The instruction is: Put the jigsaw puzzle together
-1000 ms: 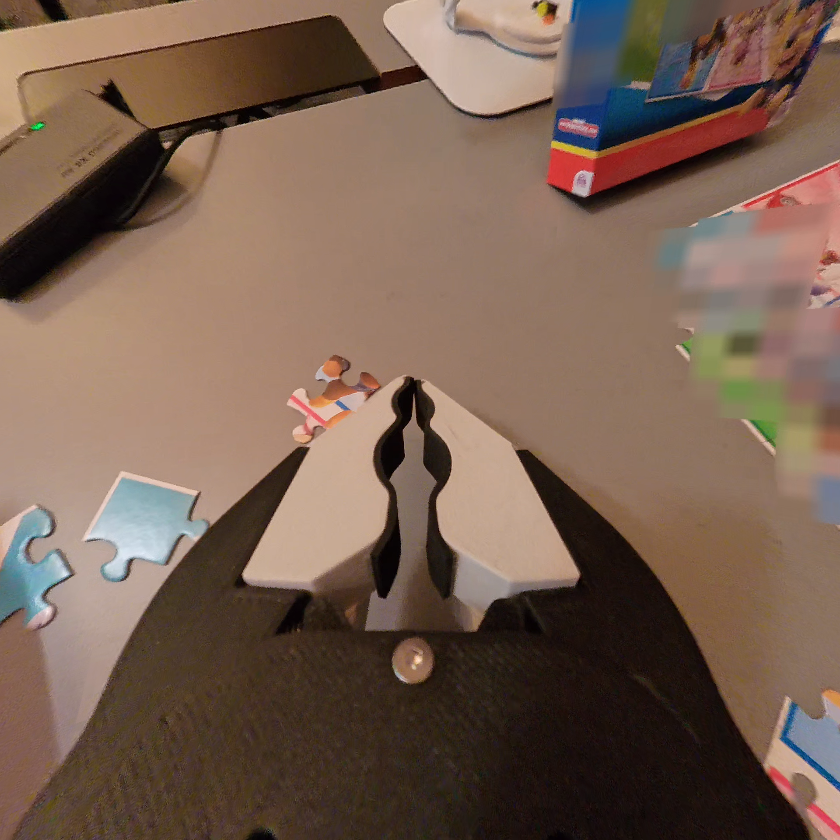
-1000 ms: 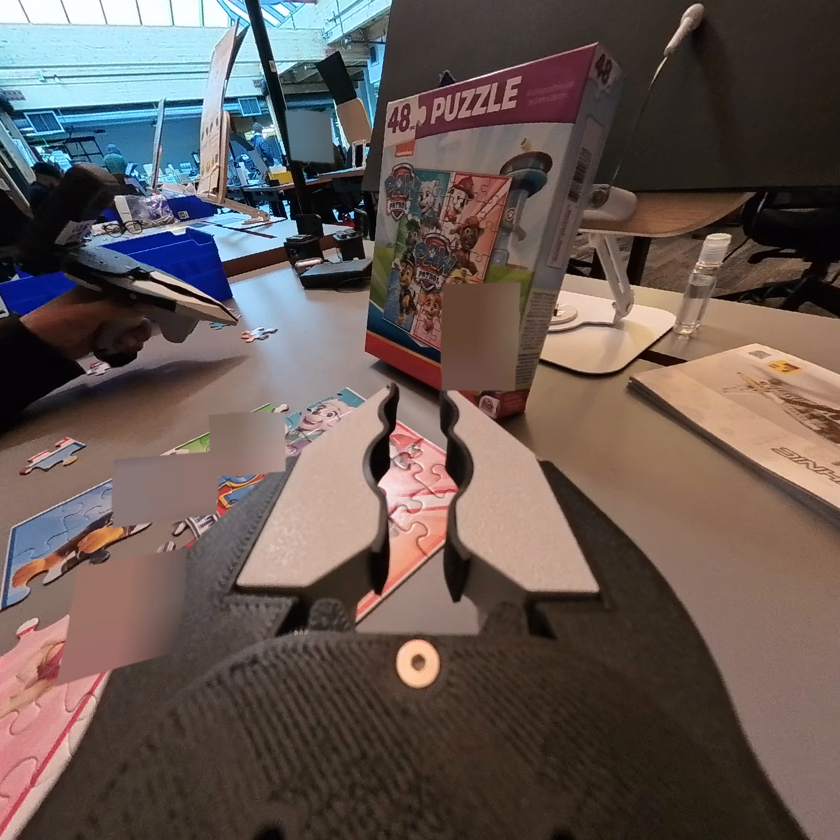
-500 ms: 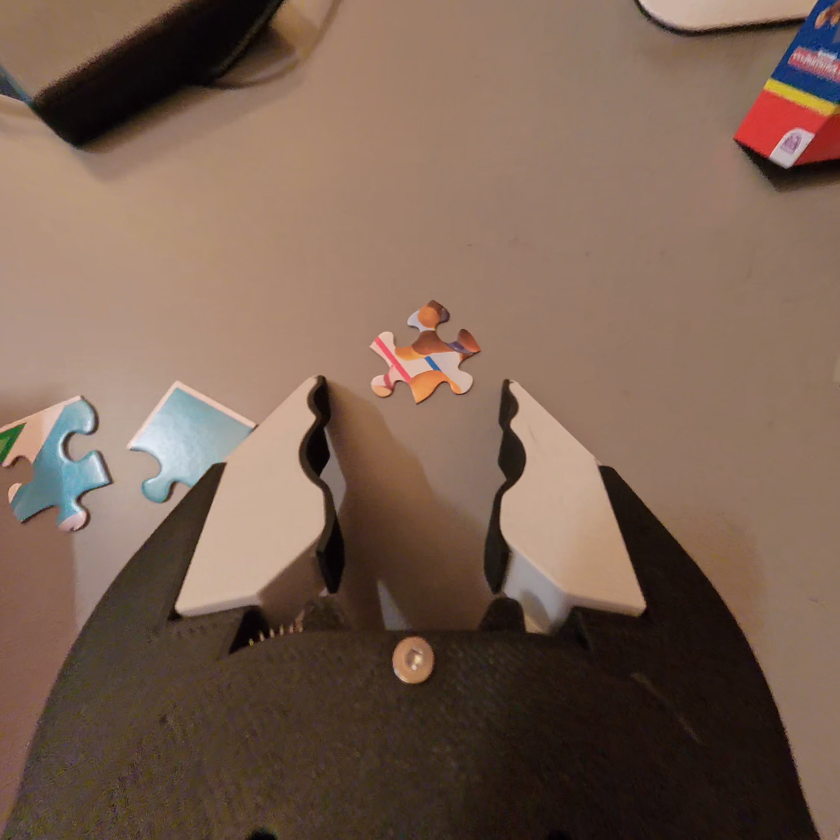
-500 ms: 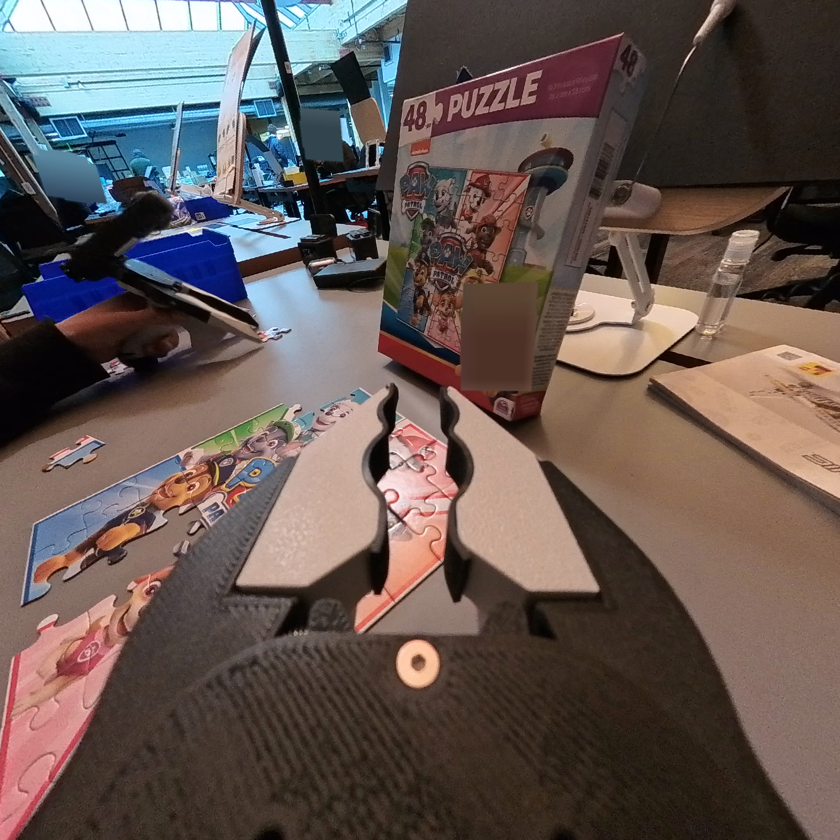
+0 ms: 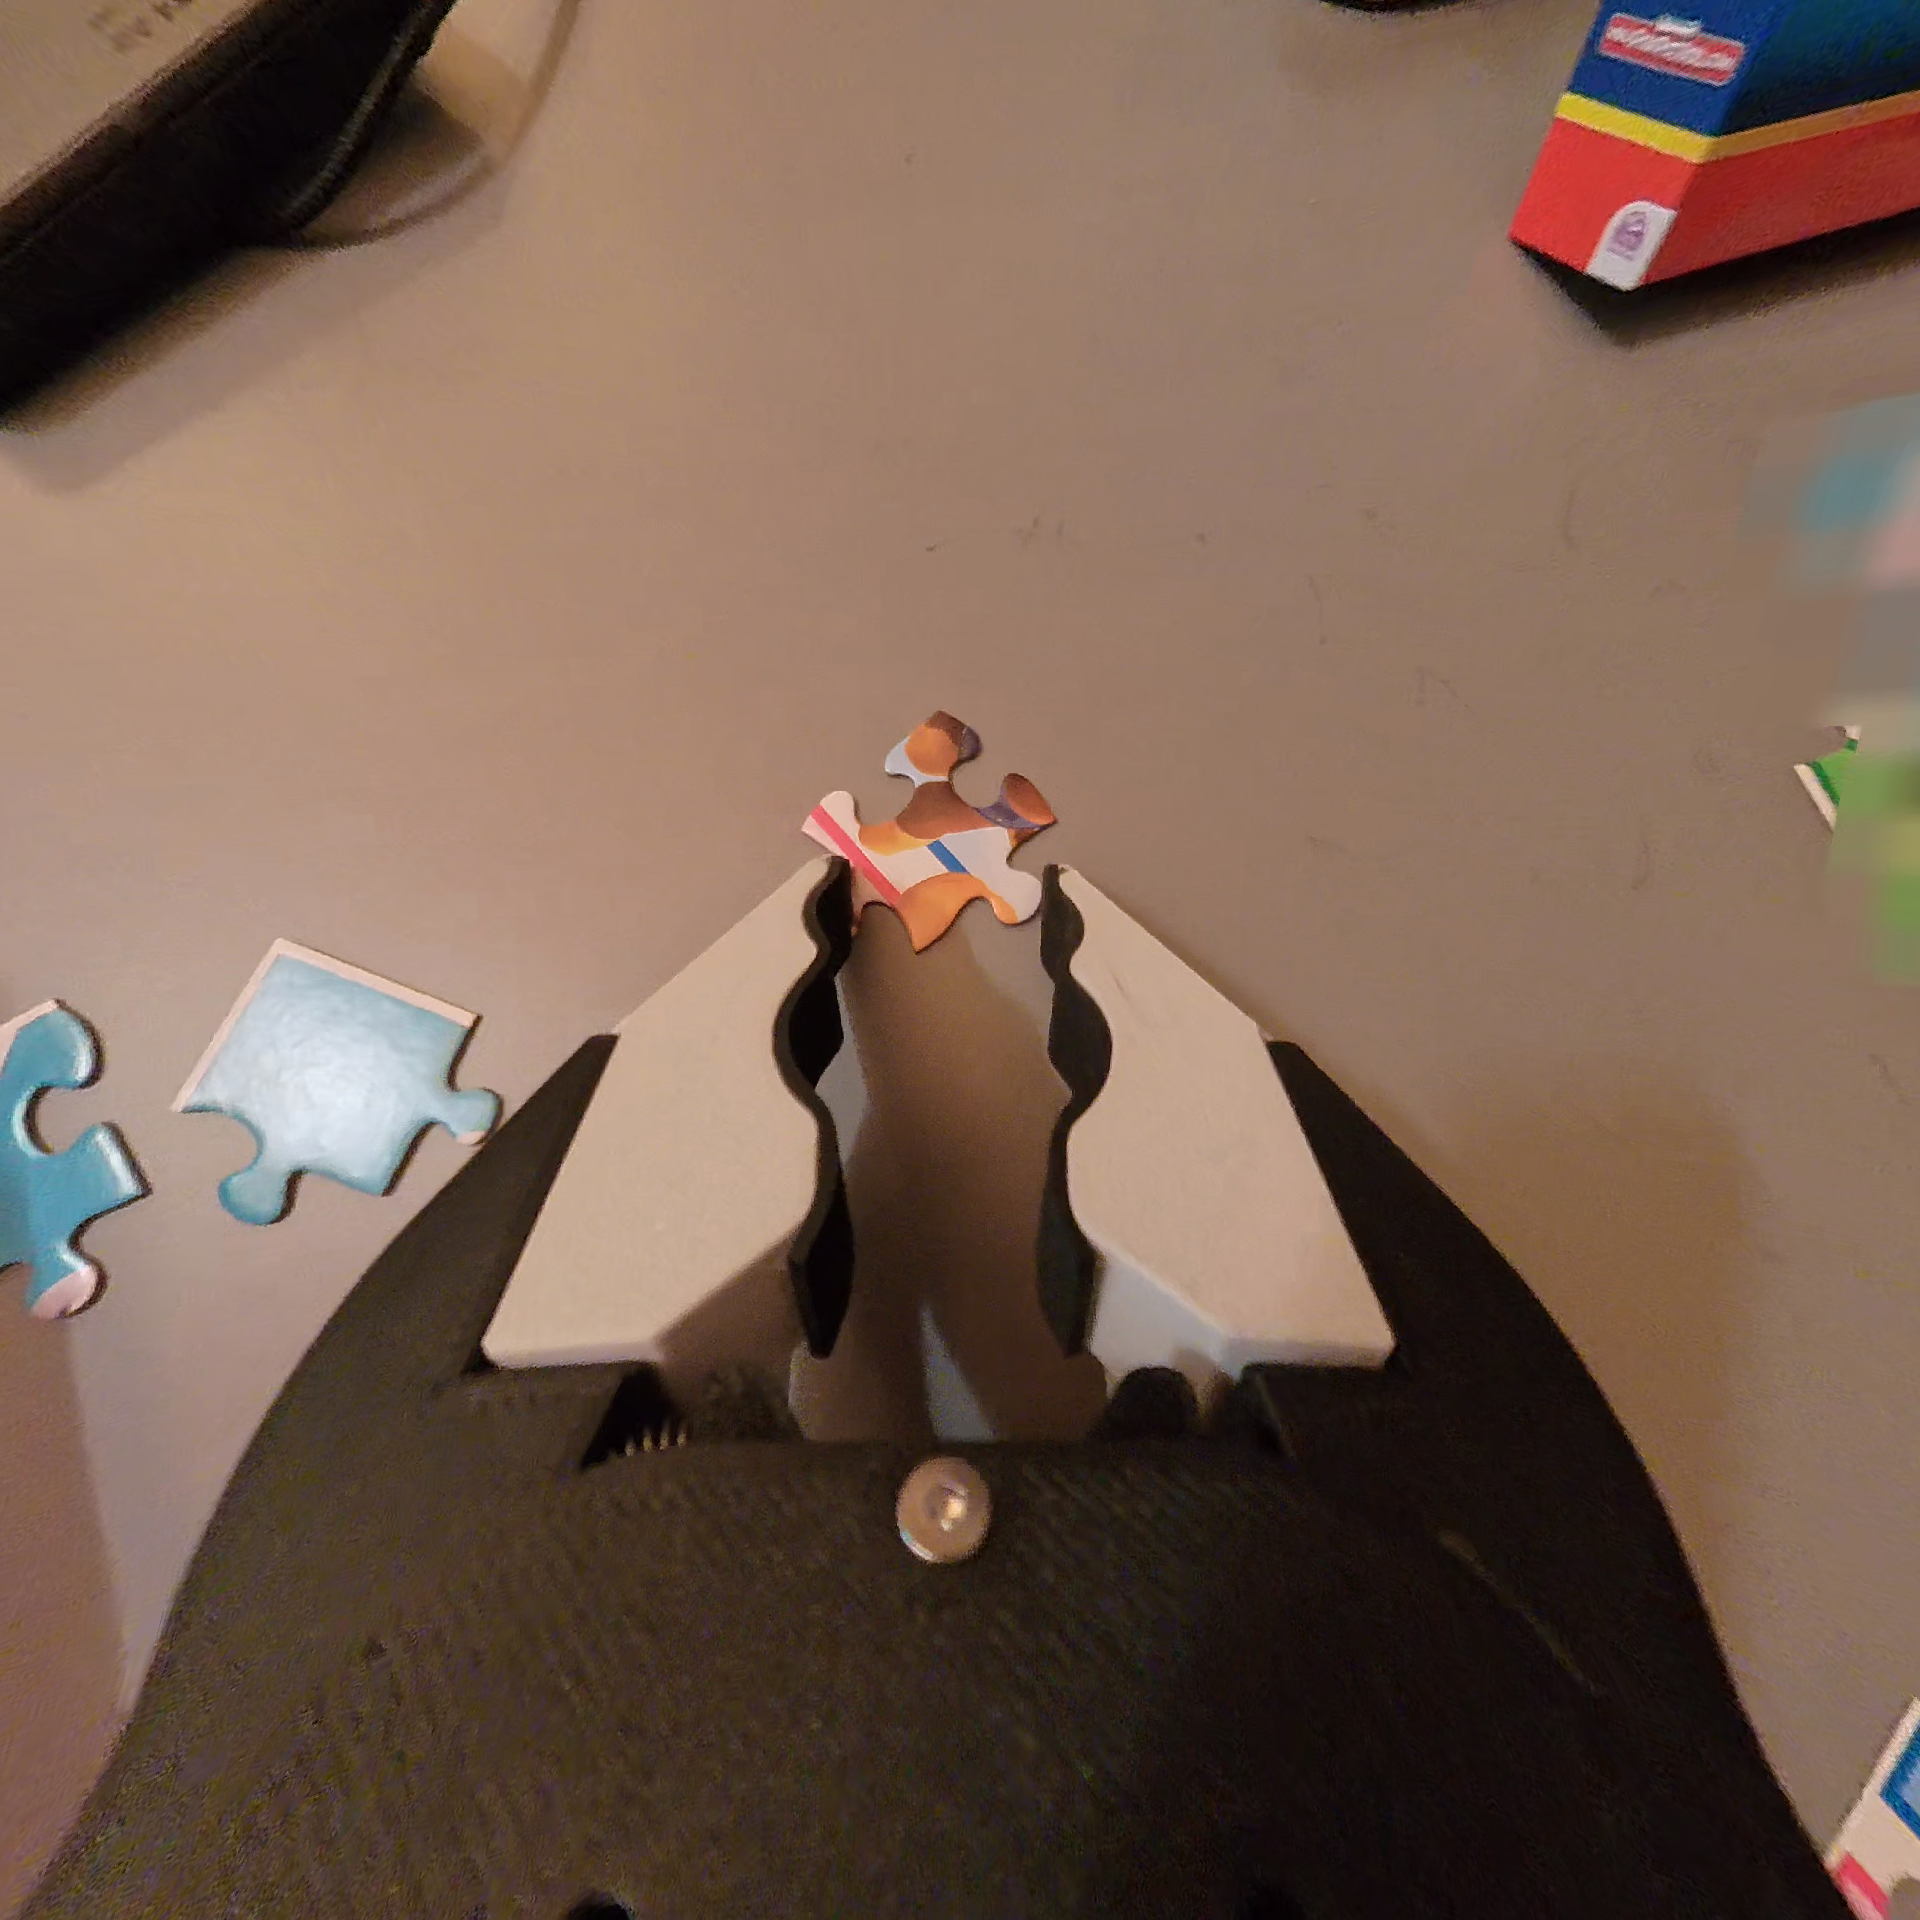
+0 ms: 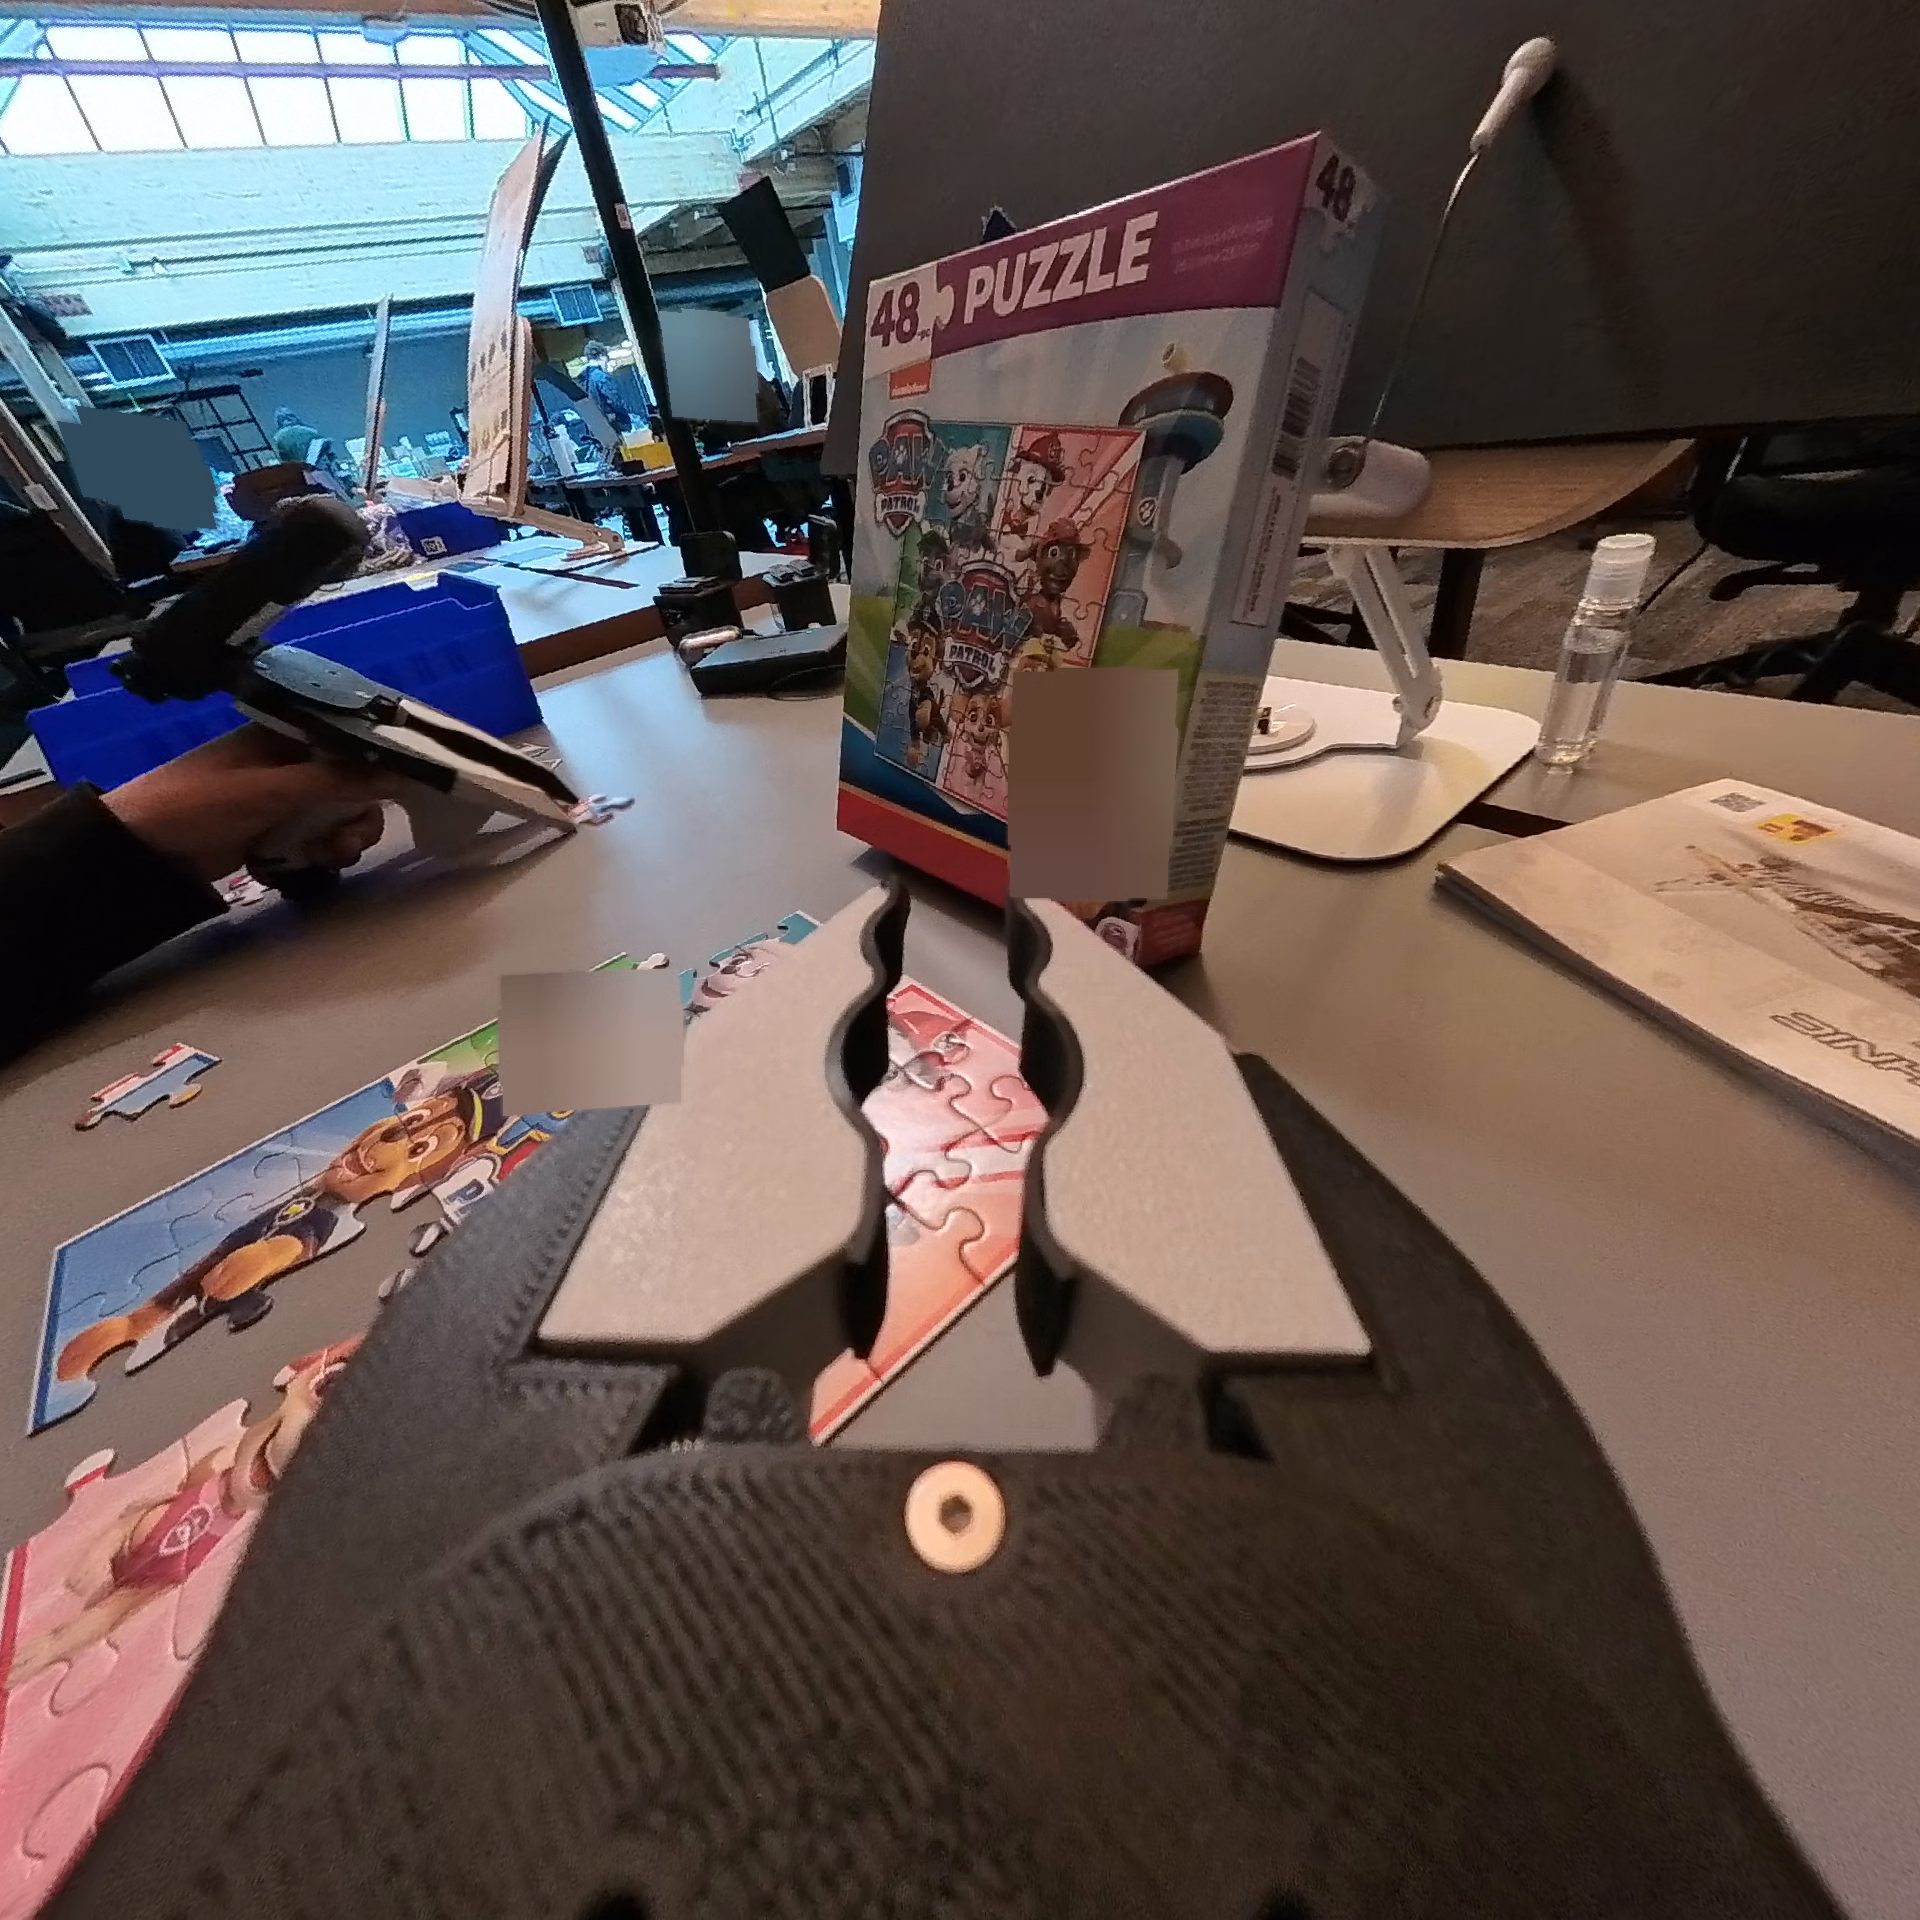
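Observation:
In the left wrist view my left gripper (image 5: pixel 940 878) is tipped down onto the grey table (image 5: pixel 1247 520). Its two pads close on the sides of an orange, white and brown puzzle piece (image 5: pixel 935 831) that lies flat there. The left pad covers the piece's pink-striped edge and the right pad meets its right corner. The right wrist view shows the same gripper (image 6: pixel 561 805) in a hand at far left, tips on the table at that piece (image 6: pixel 603 802). My right gripper (image 6: pixel 956 904) is slightly open and empty, hovering over the partly assembled puzzle (image 6: pixel 260 1226).
Two loose blue pieces (image 5: pixel 322 1081) (image 5: pixel 52 1143) lie left of the left gripper, and a black power brick (image 5: pixel 156 177) is beyond them. The upright puzzle box (image 6: pixel 1081 499) stands ahead of the right gripper. A booklet (image 6: pixel 1714 956), clear bottle (image 6: pixel 1590 655) and white stand base (image 6: pixel 1382 769) are to the right. The partly assembled puzzle (image 6: pixel 260 1226) is about 25 cm from both grippers' fingertips.
The left gripper went from shut to wide open above the orange piece, then dropped to the table and closed in on its sides. The right gripper stayed about where it was, slightly open.

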`<action>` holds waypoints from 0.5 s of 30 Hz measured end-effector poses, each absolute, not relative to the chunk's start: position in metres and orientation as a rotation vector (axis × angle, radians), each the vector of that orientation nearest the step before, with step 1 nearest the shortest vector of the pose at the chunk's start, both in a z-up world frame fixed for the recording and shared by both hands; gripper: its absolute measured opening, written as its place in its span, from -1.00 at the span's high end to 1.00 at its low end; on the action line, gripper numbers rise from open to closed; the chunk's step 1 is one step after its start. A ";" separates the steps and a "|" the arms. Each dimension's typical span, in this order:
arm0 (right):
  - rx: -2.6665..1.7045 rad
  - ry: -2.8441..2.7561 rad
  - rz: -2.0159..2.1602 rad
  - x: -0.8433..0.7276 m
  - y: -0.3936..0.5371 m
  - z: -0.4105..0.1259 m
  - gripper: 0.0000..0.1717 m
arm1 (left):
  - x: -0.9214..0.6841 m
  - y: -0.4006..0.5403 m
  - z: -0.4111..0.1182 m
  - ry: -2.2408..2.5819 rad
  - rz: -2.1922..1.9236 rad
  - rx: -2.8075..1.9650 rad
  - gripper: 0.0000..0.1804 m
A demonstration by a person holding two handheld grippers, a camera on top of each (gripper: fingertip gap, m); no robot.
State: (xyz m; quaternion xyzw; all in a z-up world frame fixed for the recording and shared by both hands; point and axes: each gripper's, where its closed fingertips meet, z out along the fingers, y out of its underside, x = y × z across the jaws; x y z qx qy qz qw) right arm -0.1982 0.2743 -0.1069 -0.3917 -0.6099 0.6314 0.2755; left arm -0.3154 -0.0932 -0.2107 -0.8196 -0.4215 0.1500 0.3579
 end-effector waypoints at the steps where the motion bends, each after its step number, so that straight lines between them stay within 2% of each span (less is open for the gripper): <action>1: -1.052 -1.639 1.695 -0.198 0.274 -0.107 0.79 | -0.313 -0.091 -0.209 -1.069 0.367 -2.109 0.61; 5: -1.047 -1.647 1.691 -0.198 0.273 -0.107 0.79 | -0.303 -0.068 -0.188 -0.889 0.348 -2.064 0.61; 9: -1.037 -1.664 1.681 -0.197 0.271 -0.108 0.79 | -0.263 -0.016 -0.152 -0.472 0.379 -2.046 0.61; 15: -0.935 -1.749 1.756 -0.181 0.227 -0.088 0.66 | -0.189 0.060 -0.120 -0.069 0.400 -2.009 0.61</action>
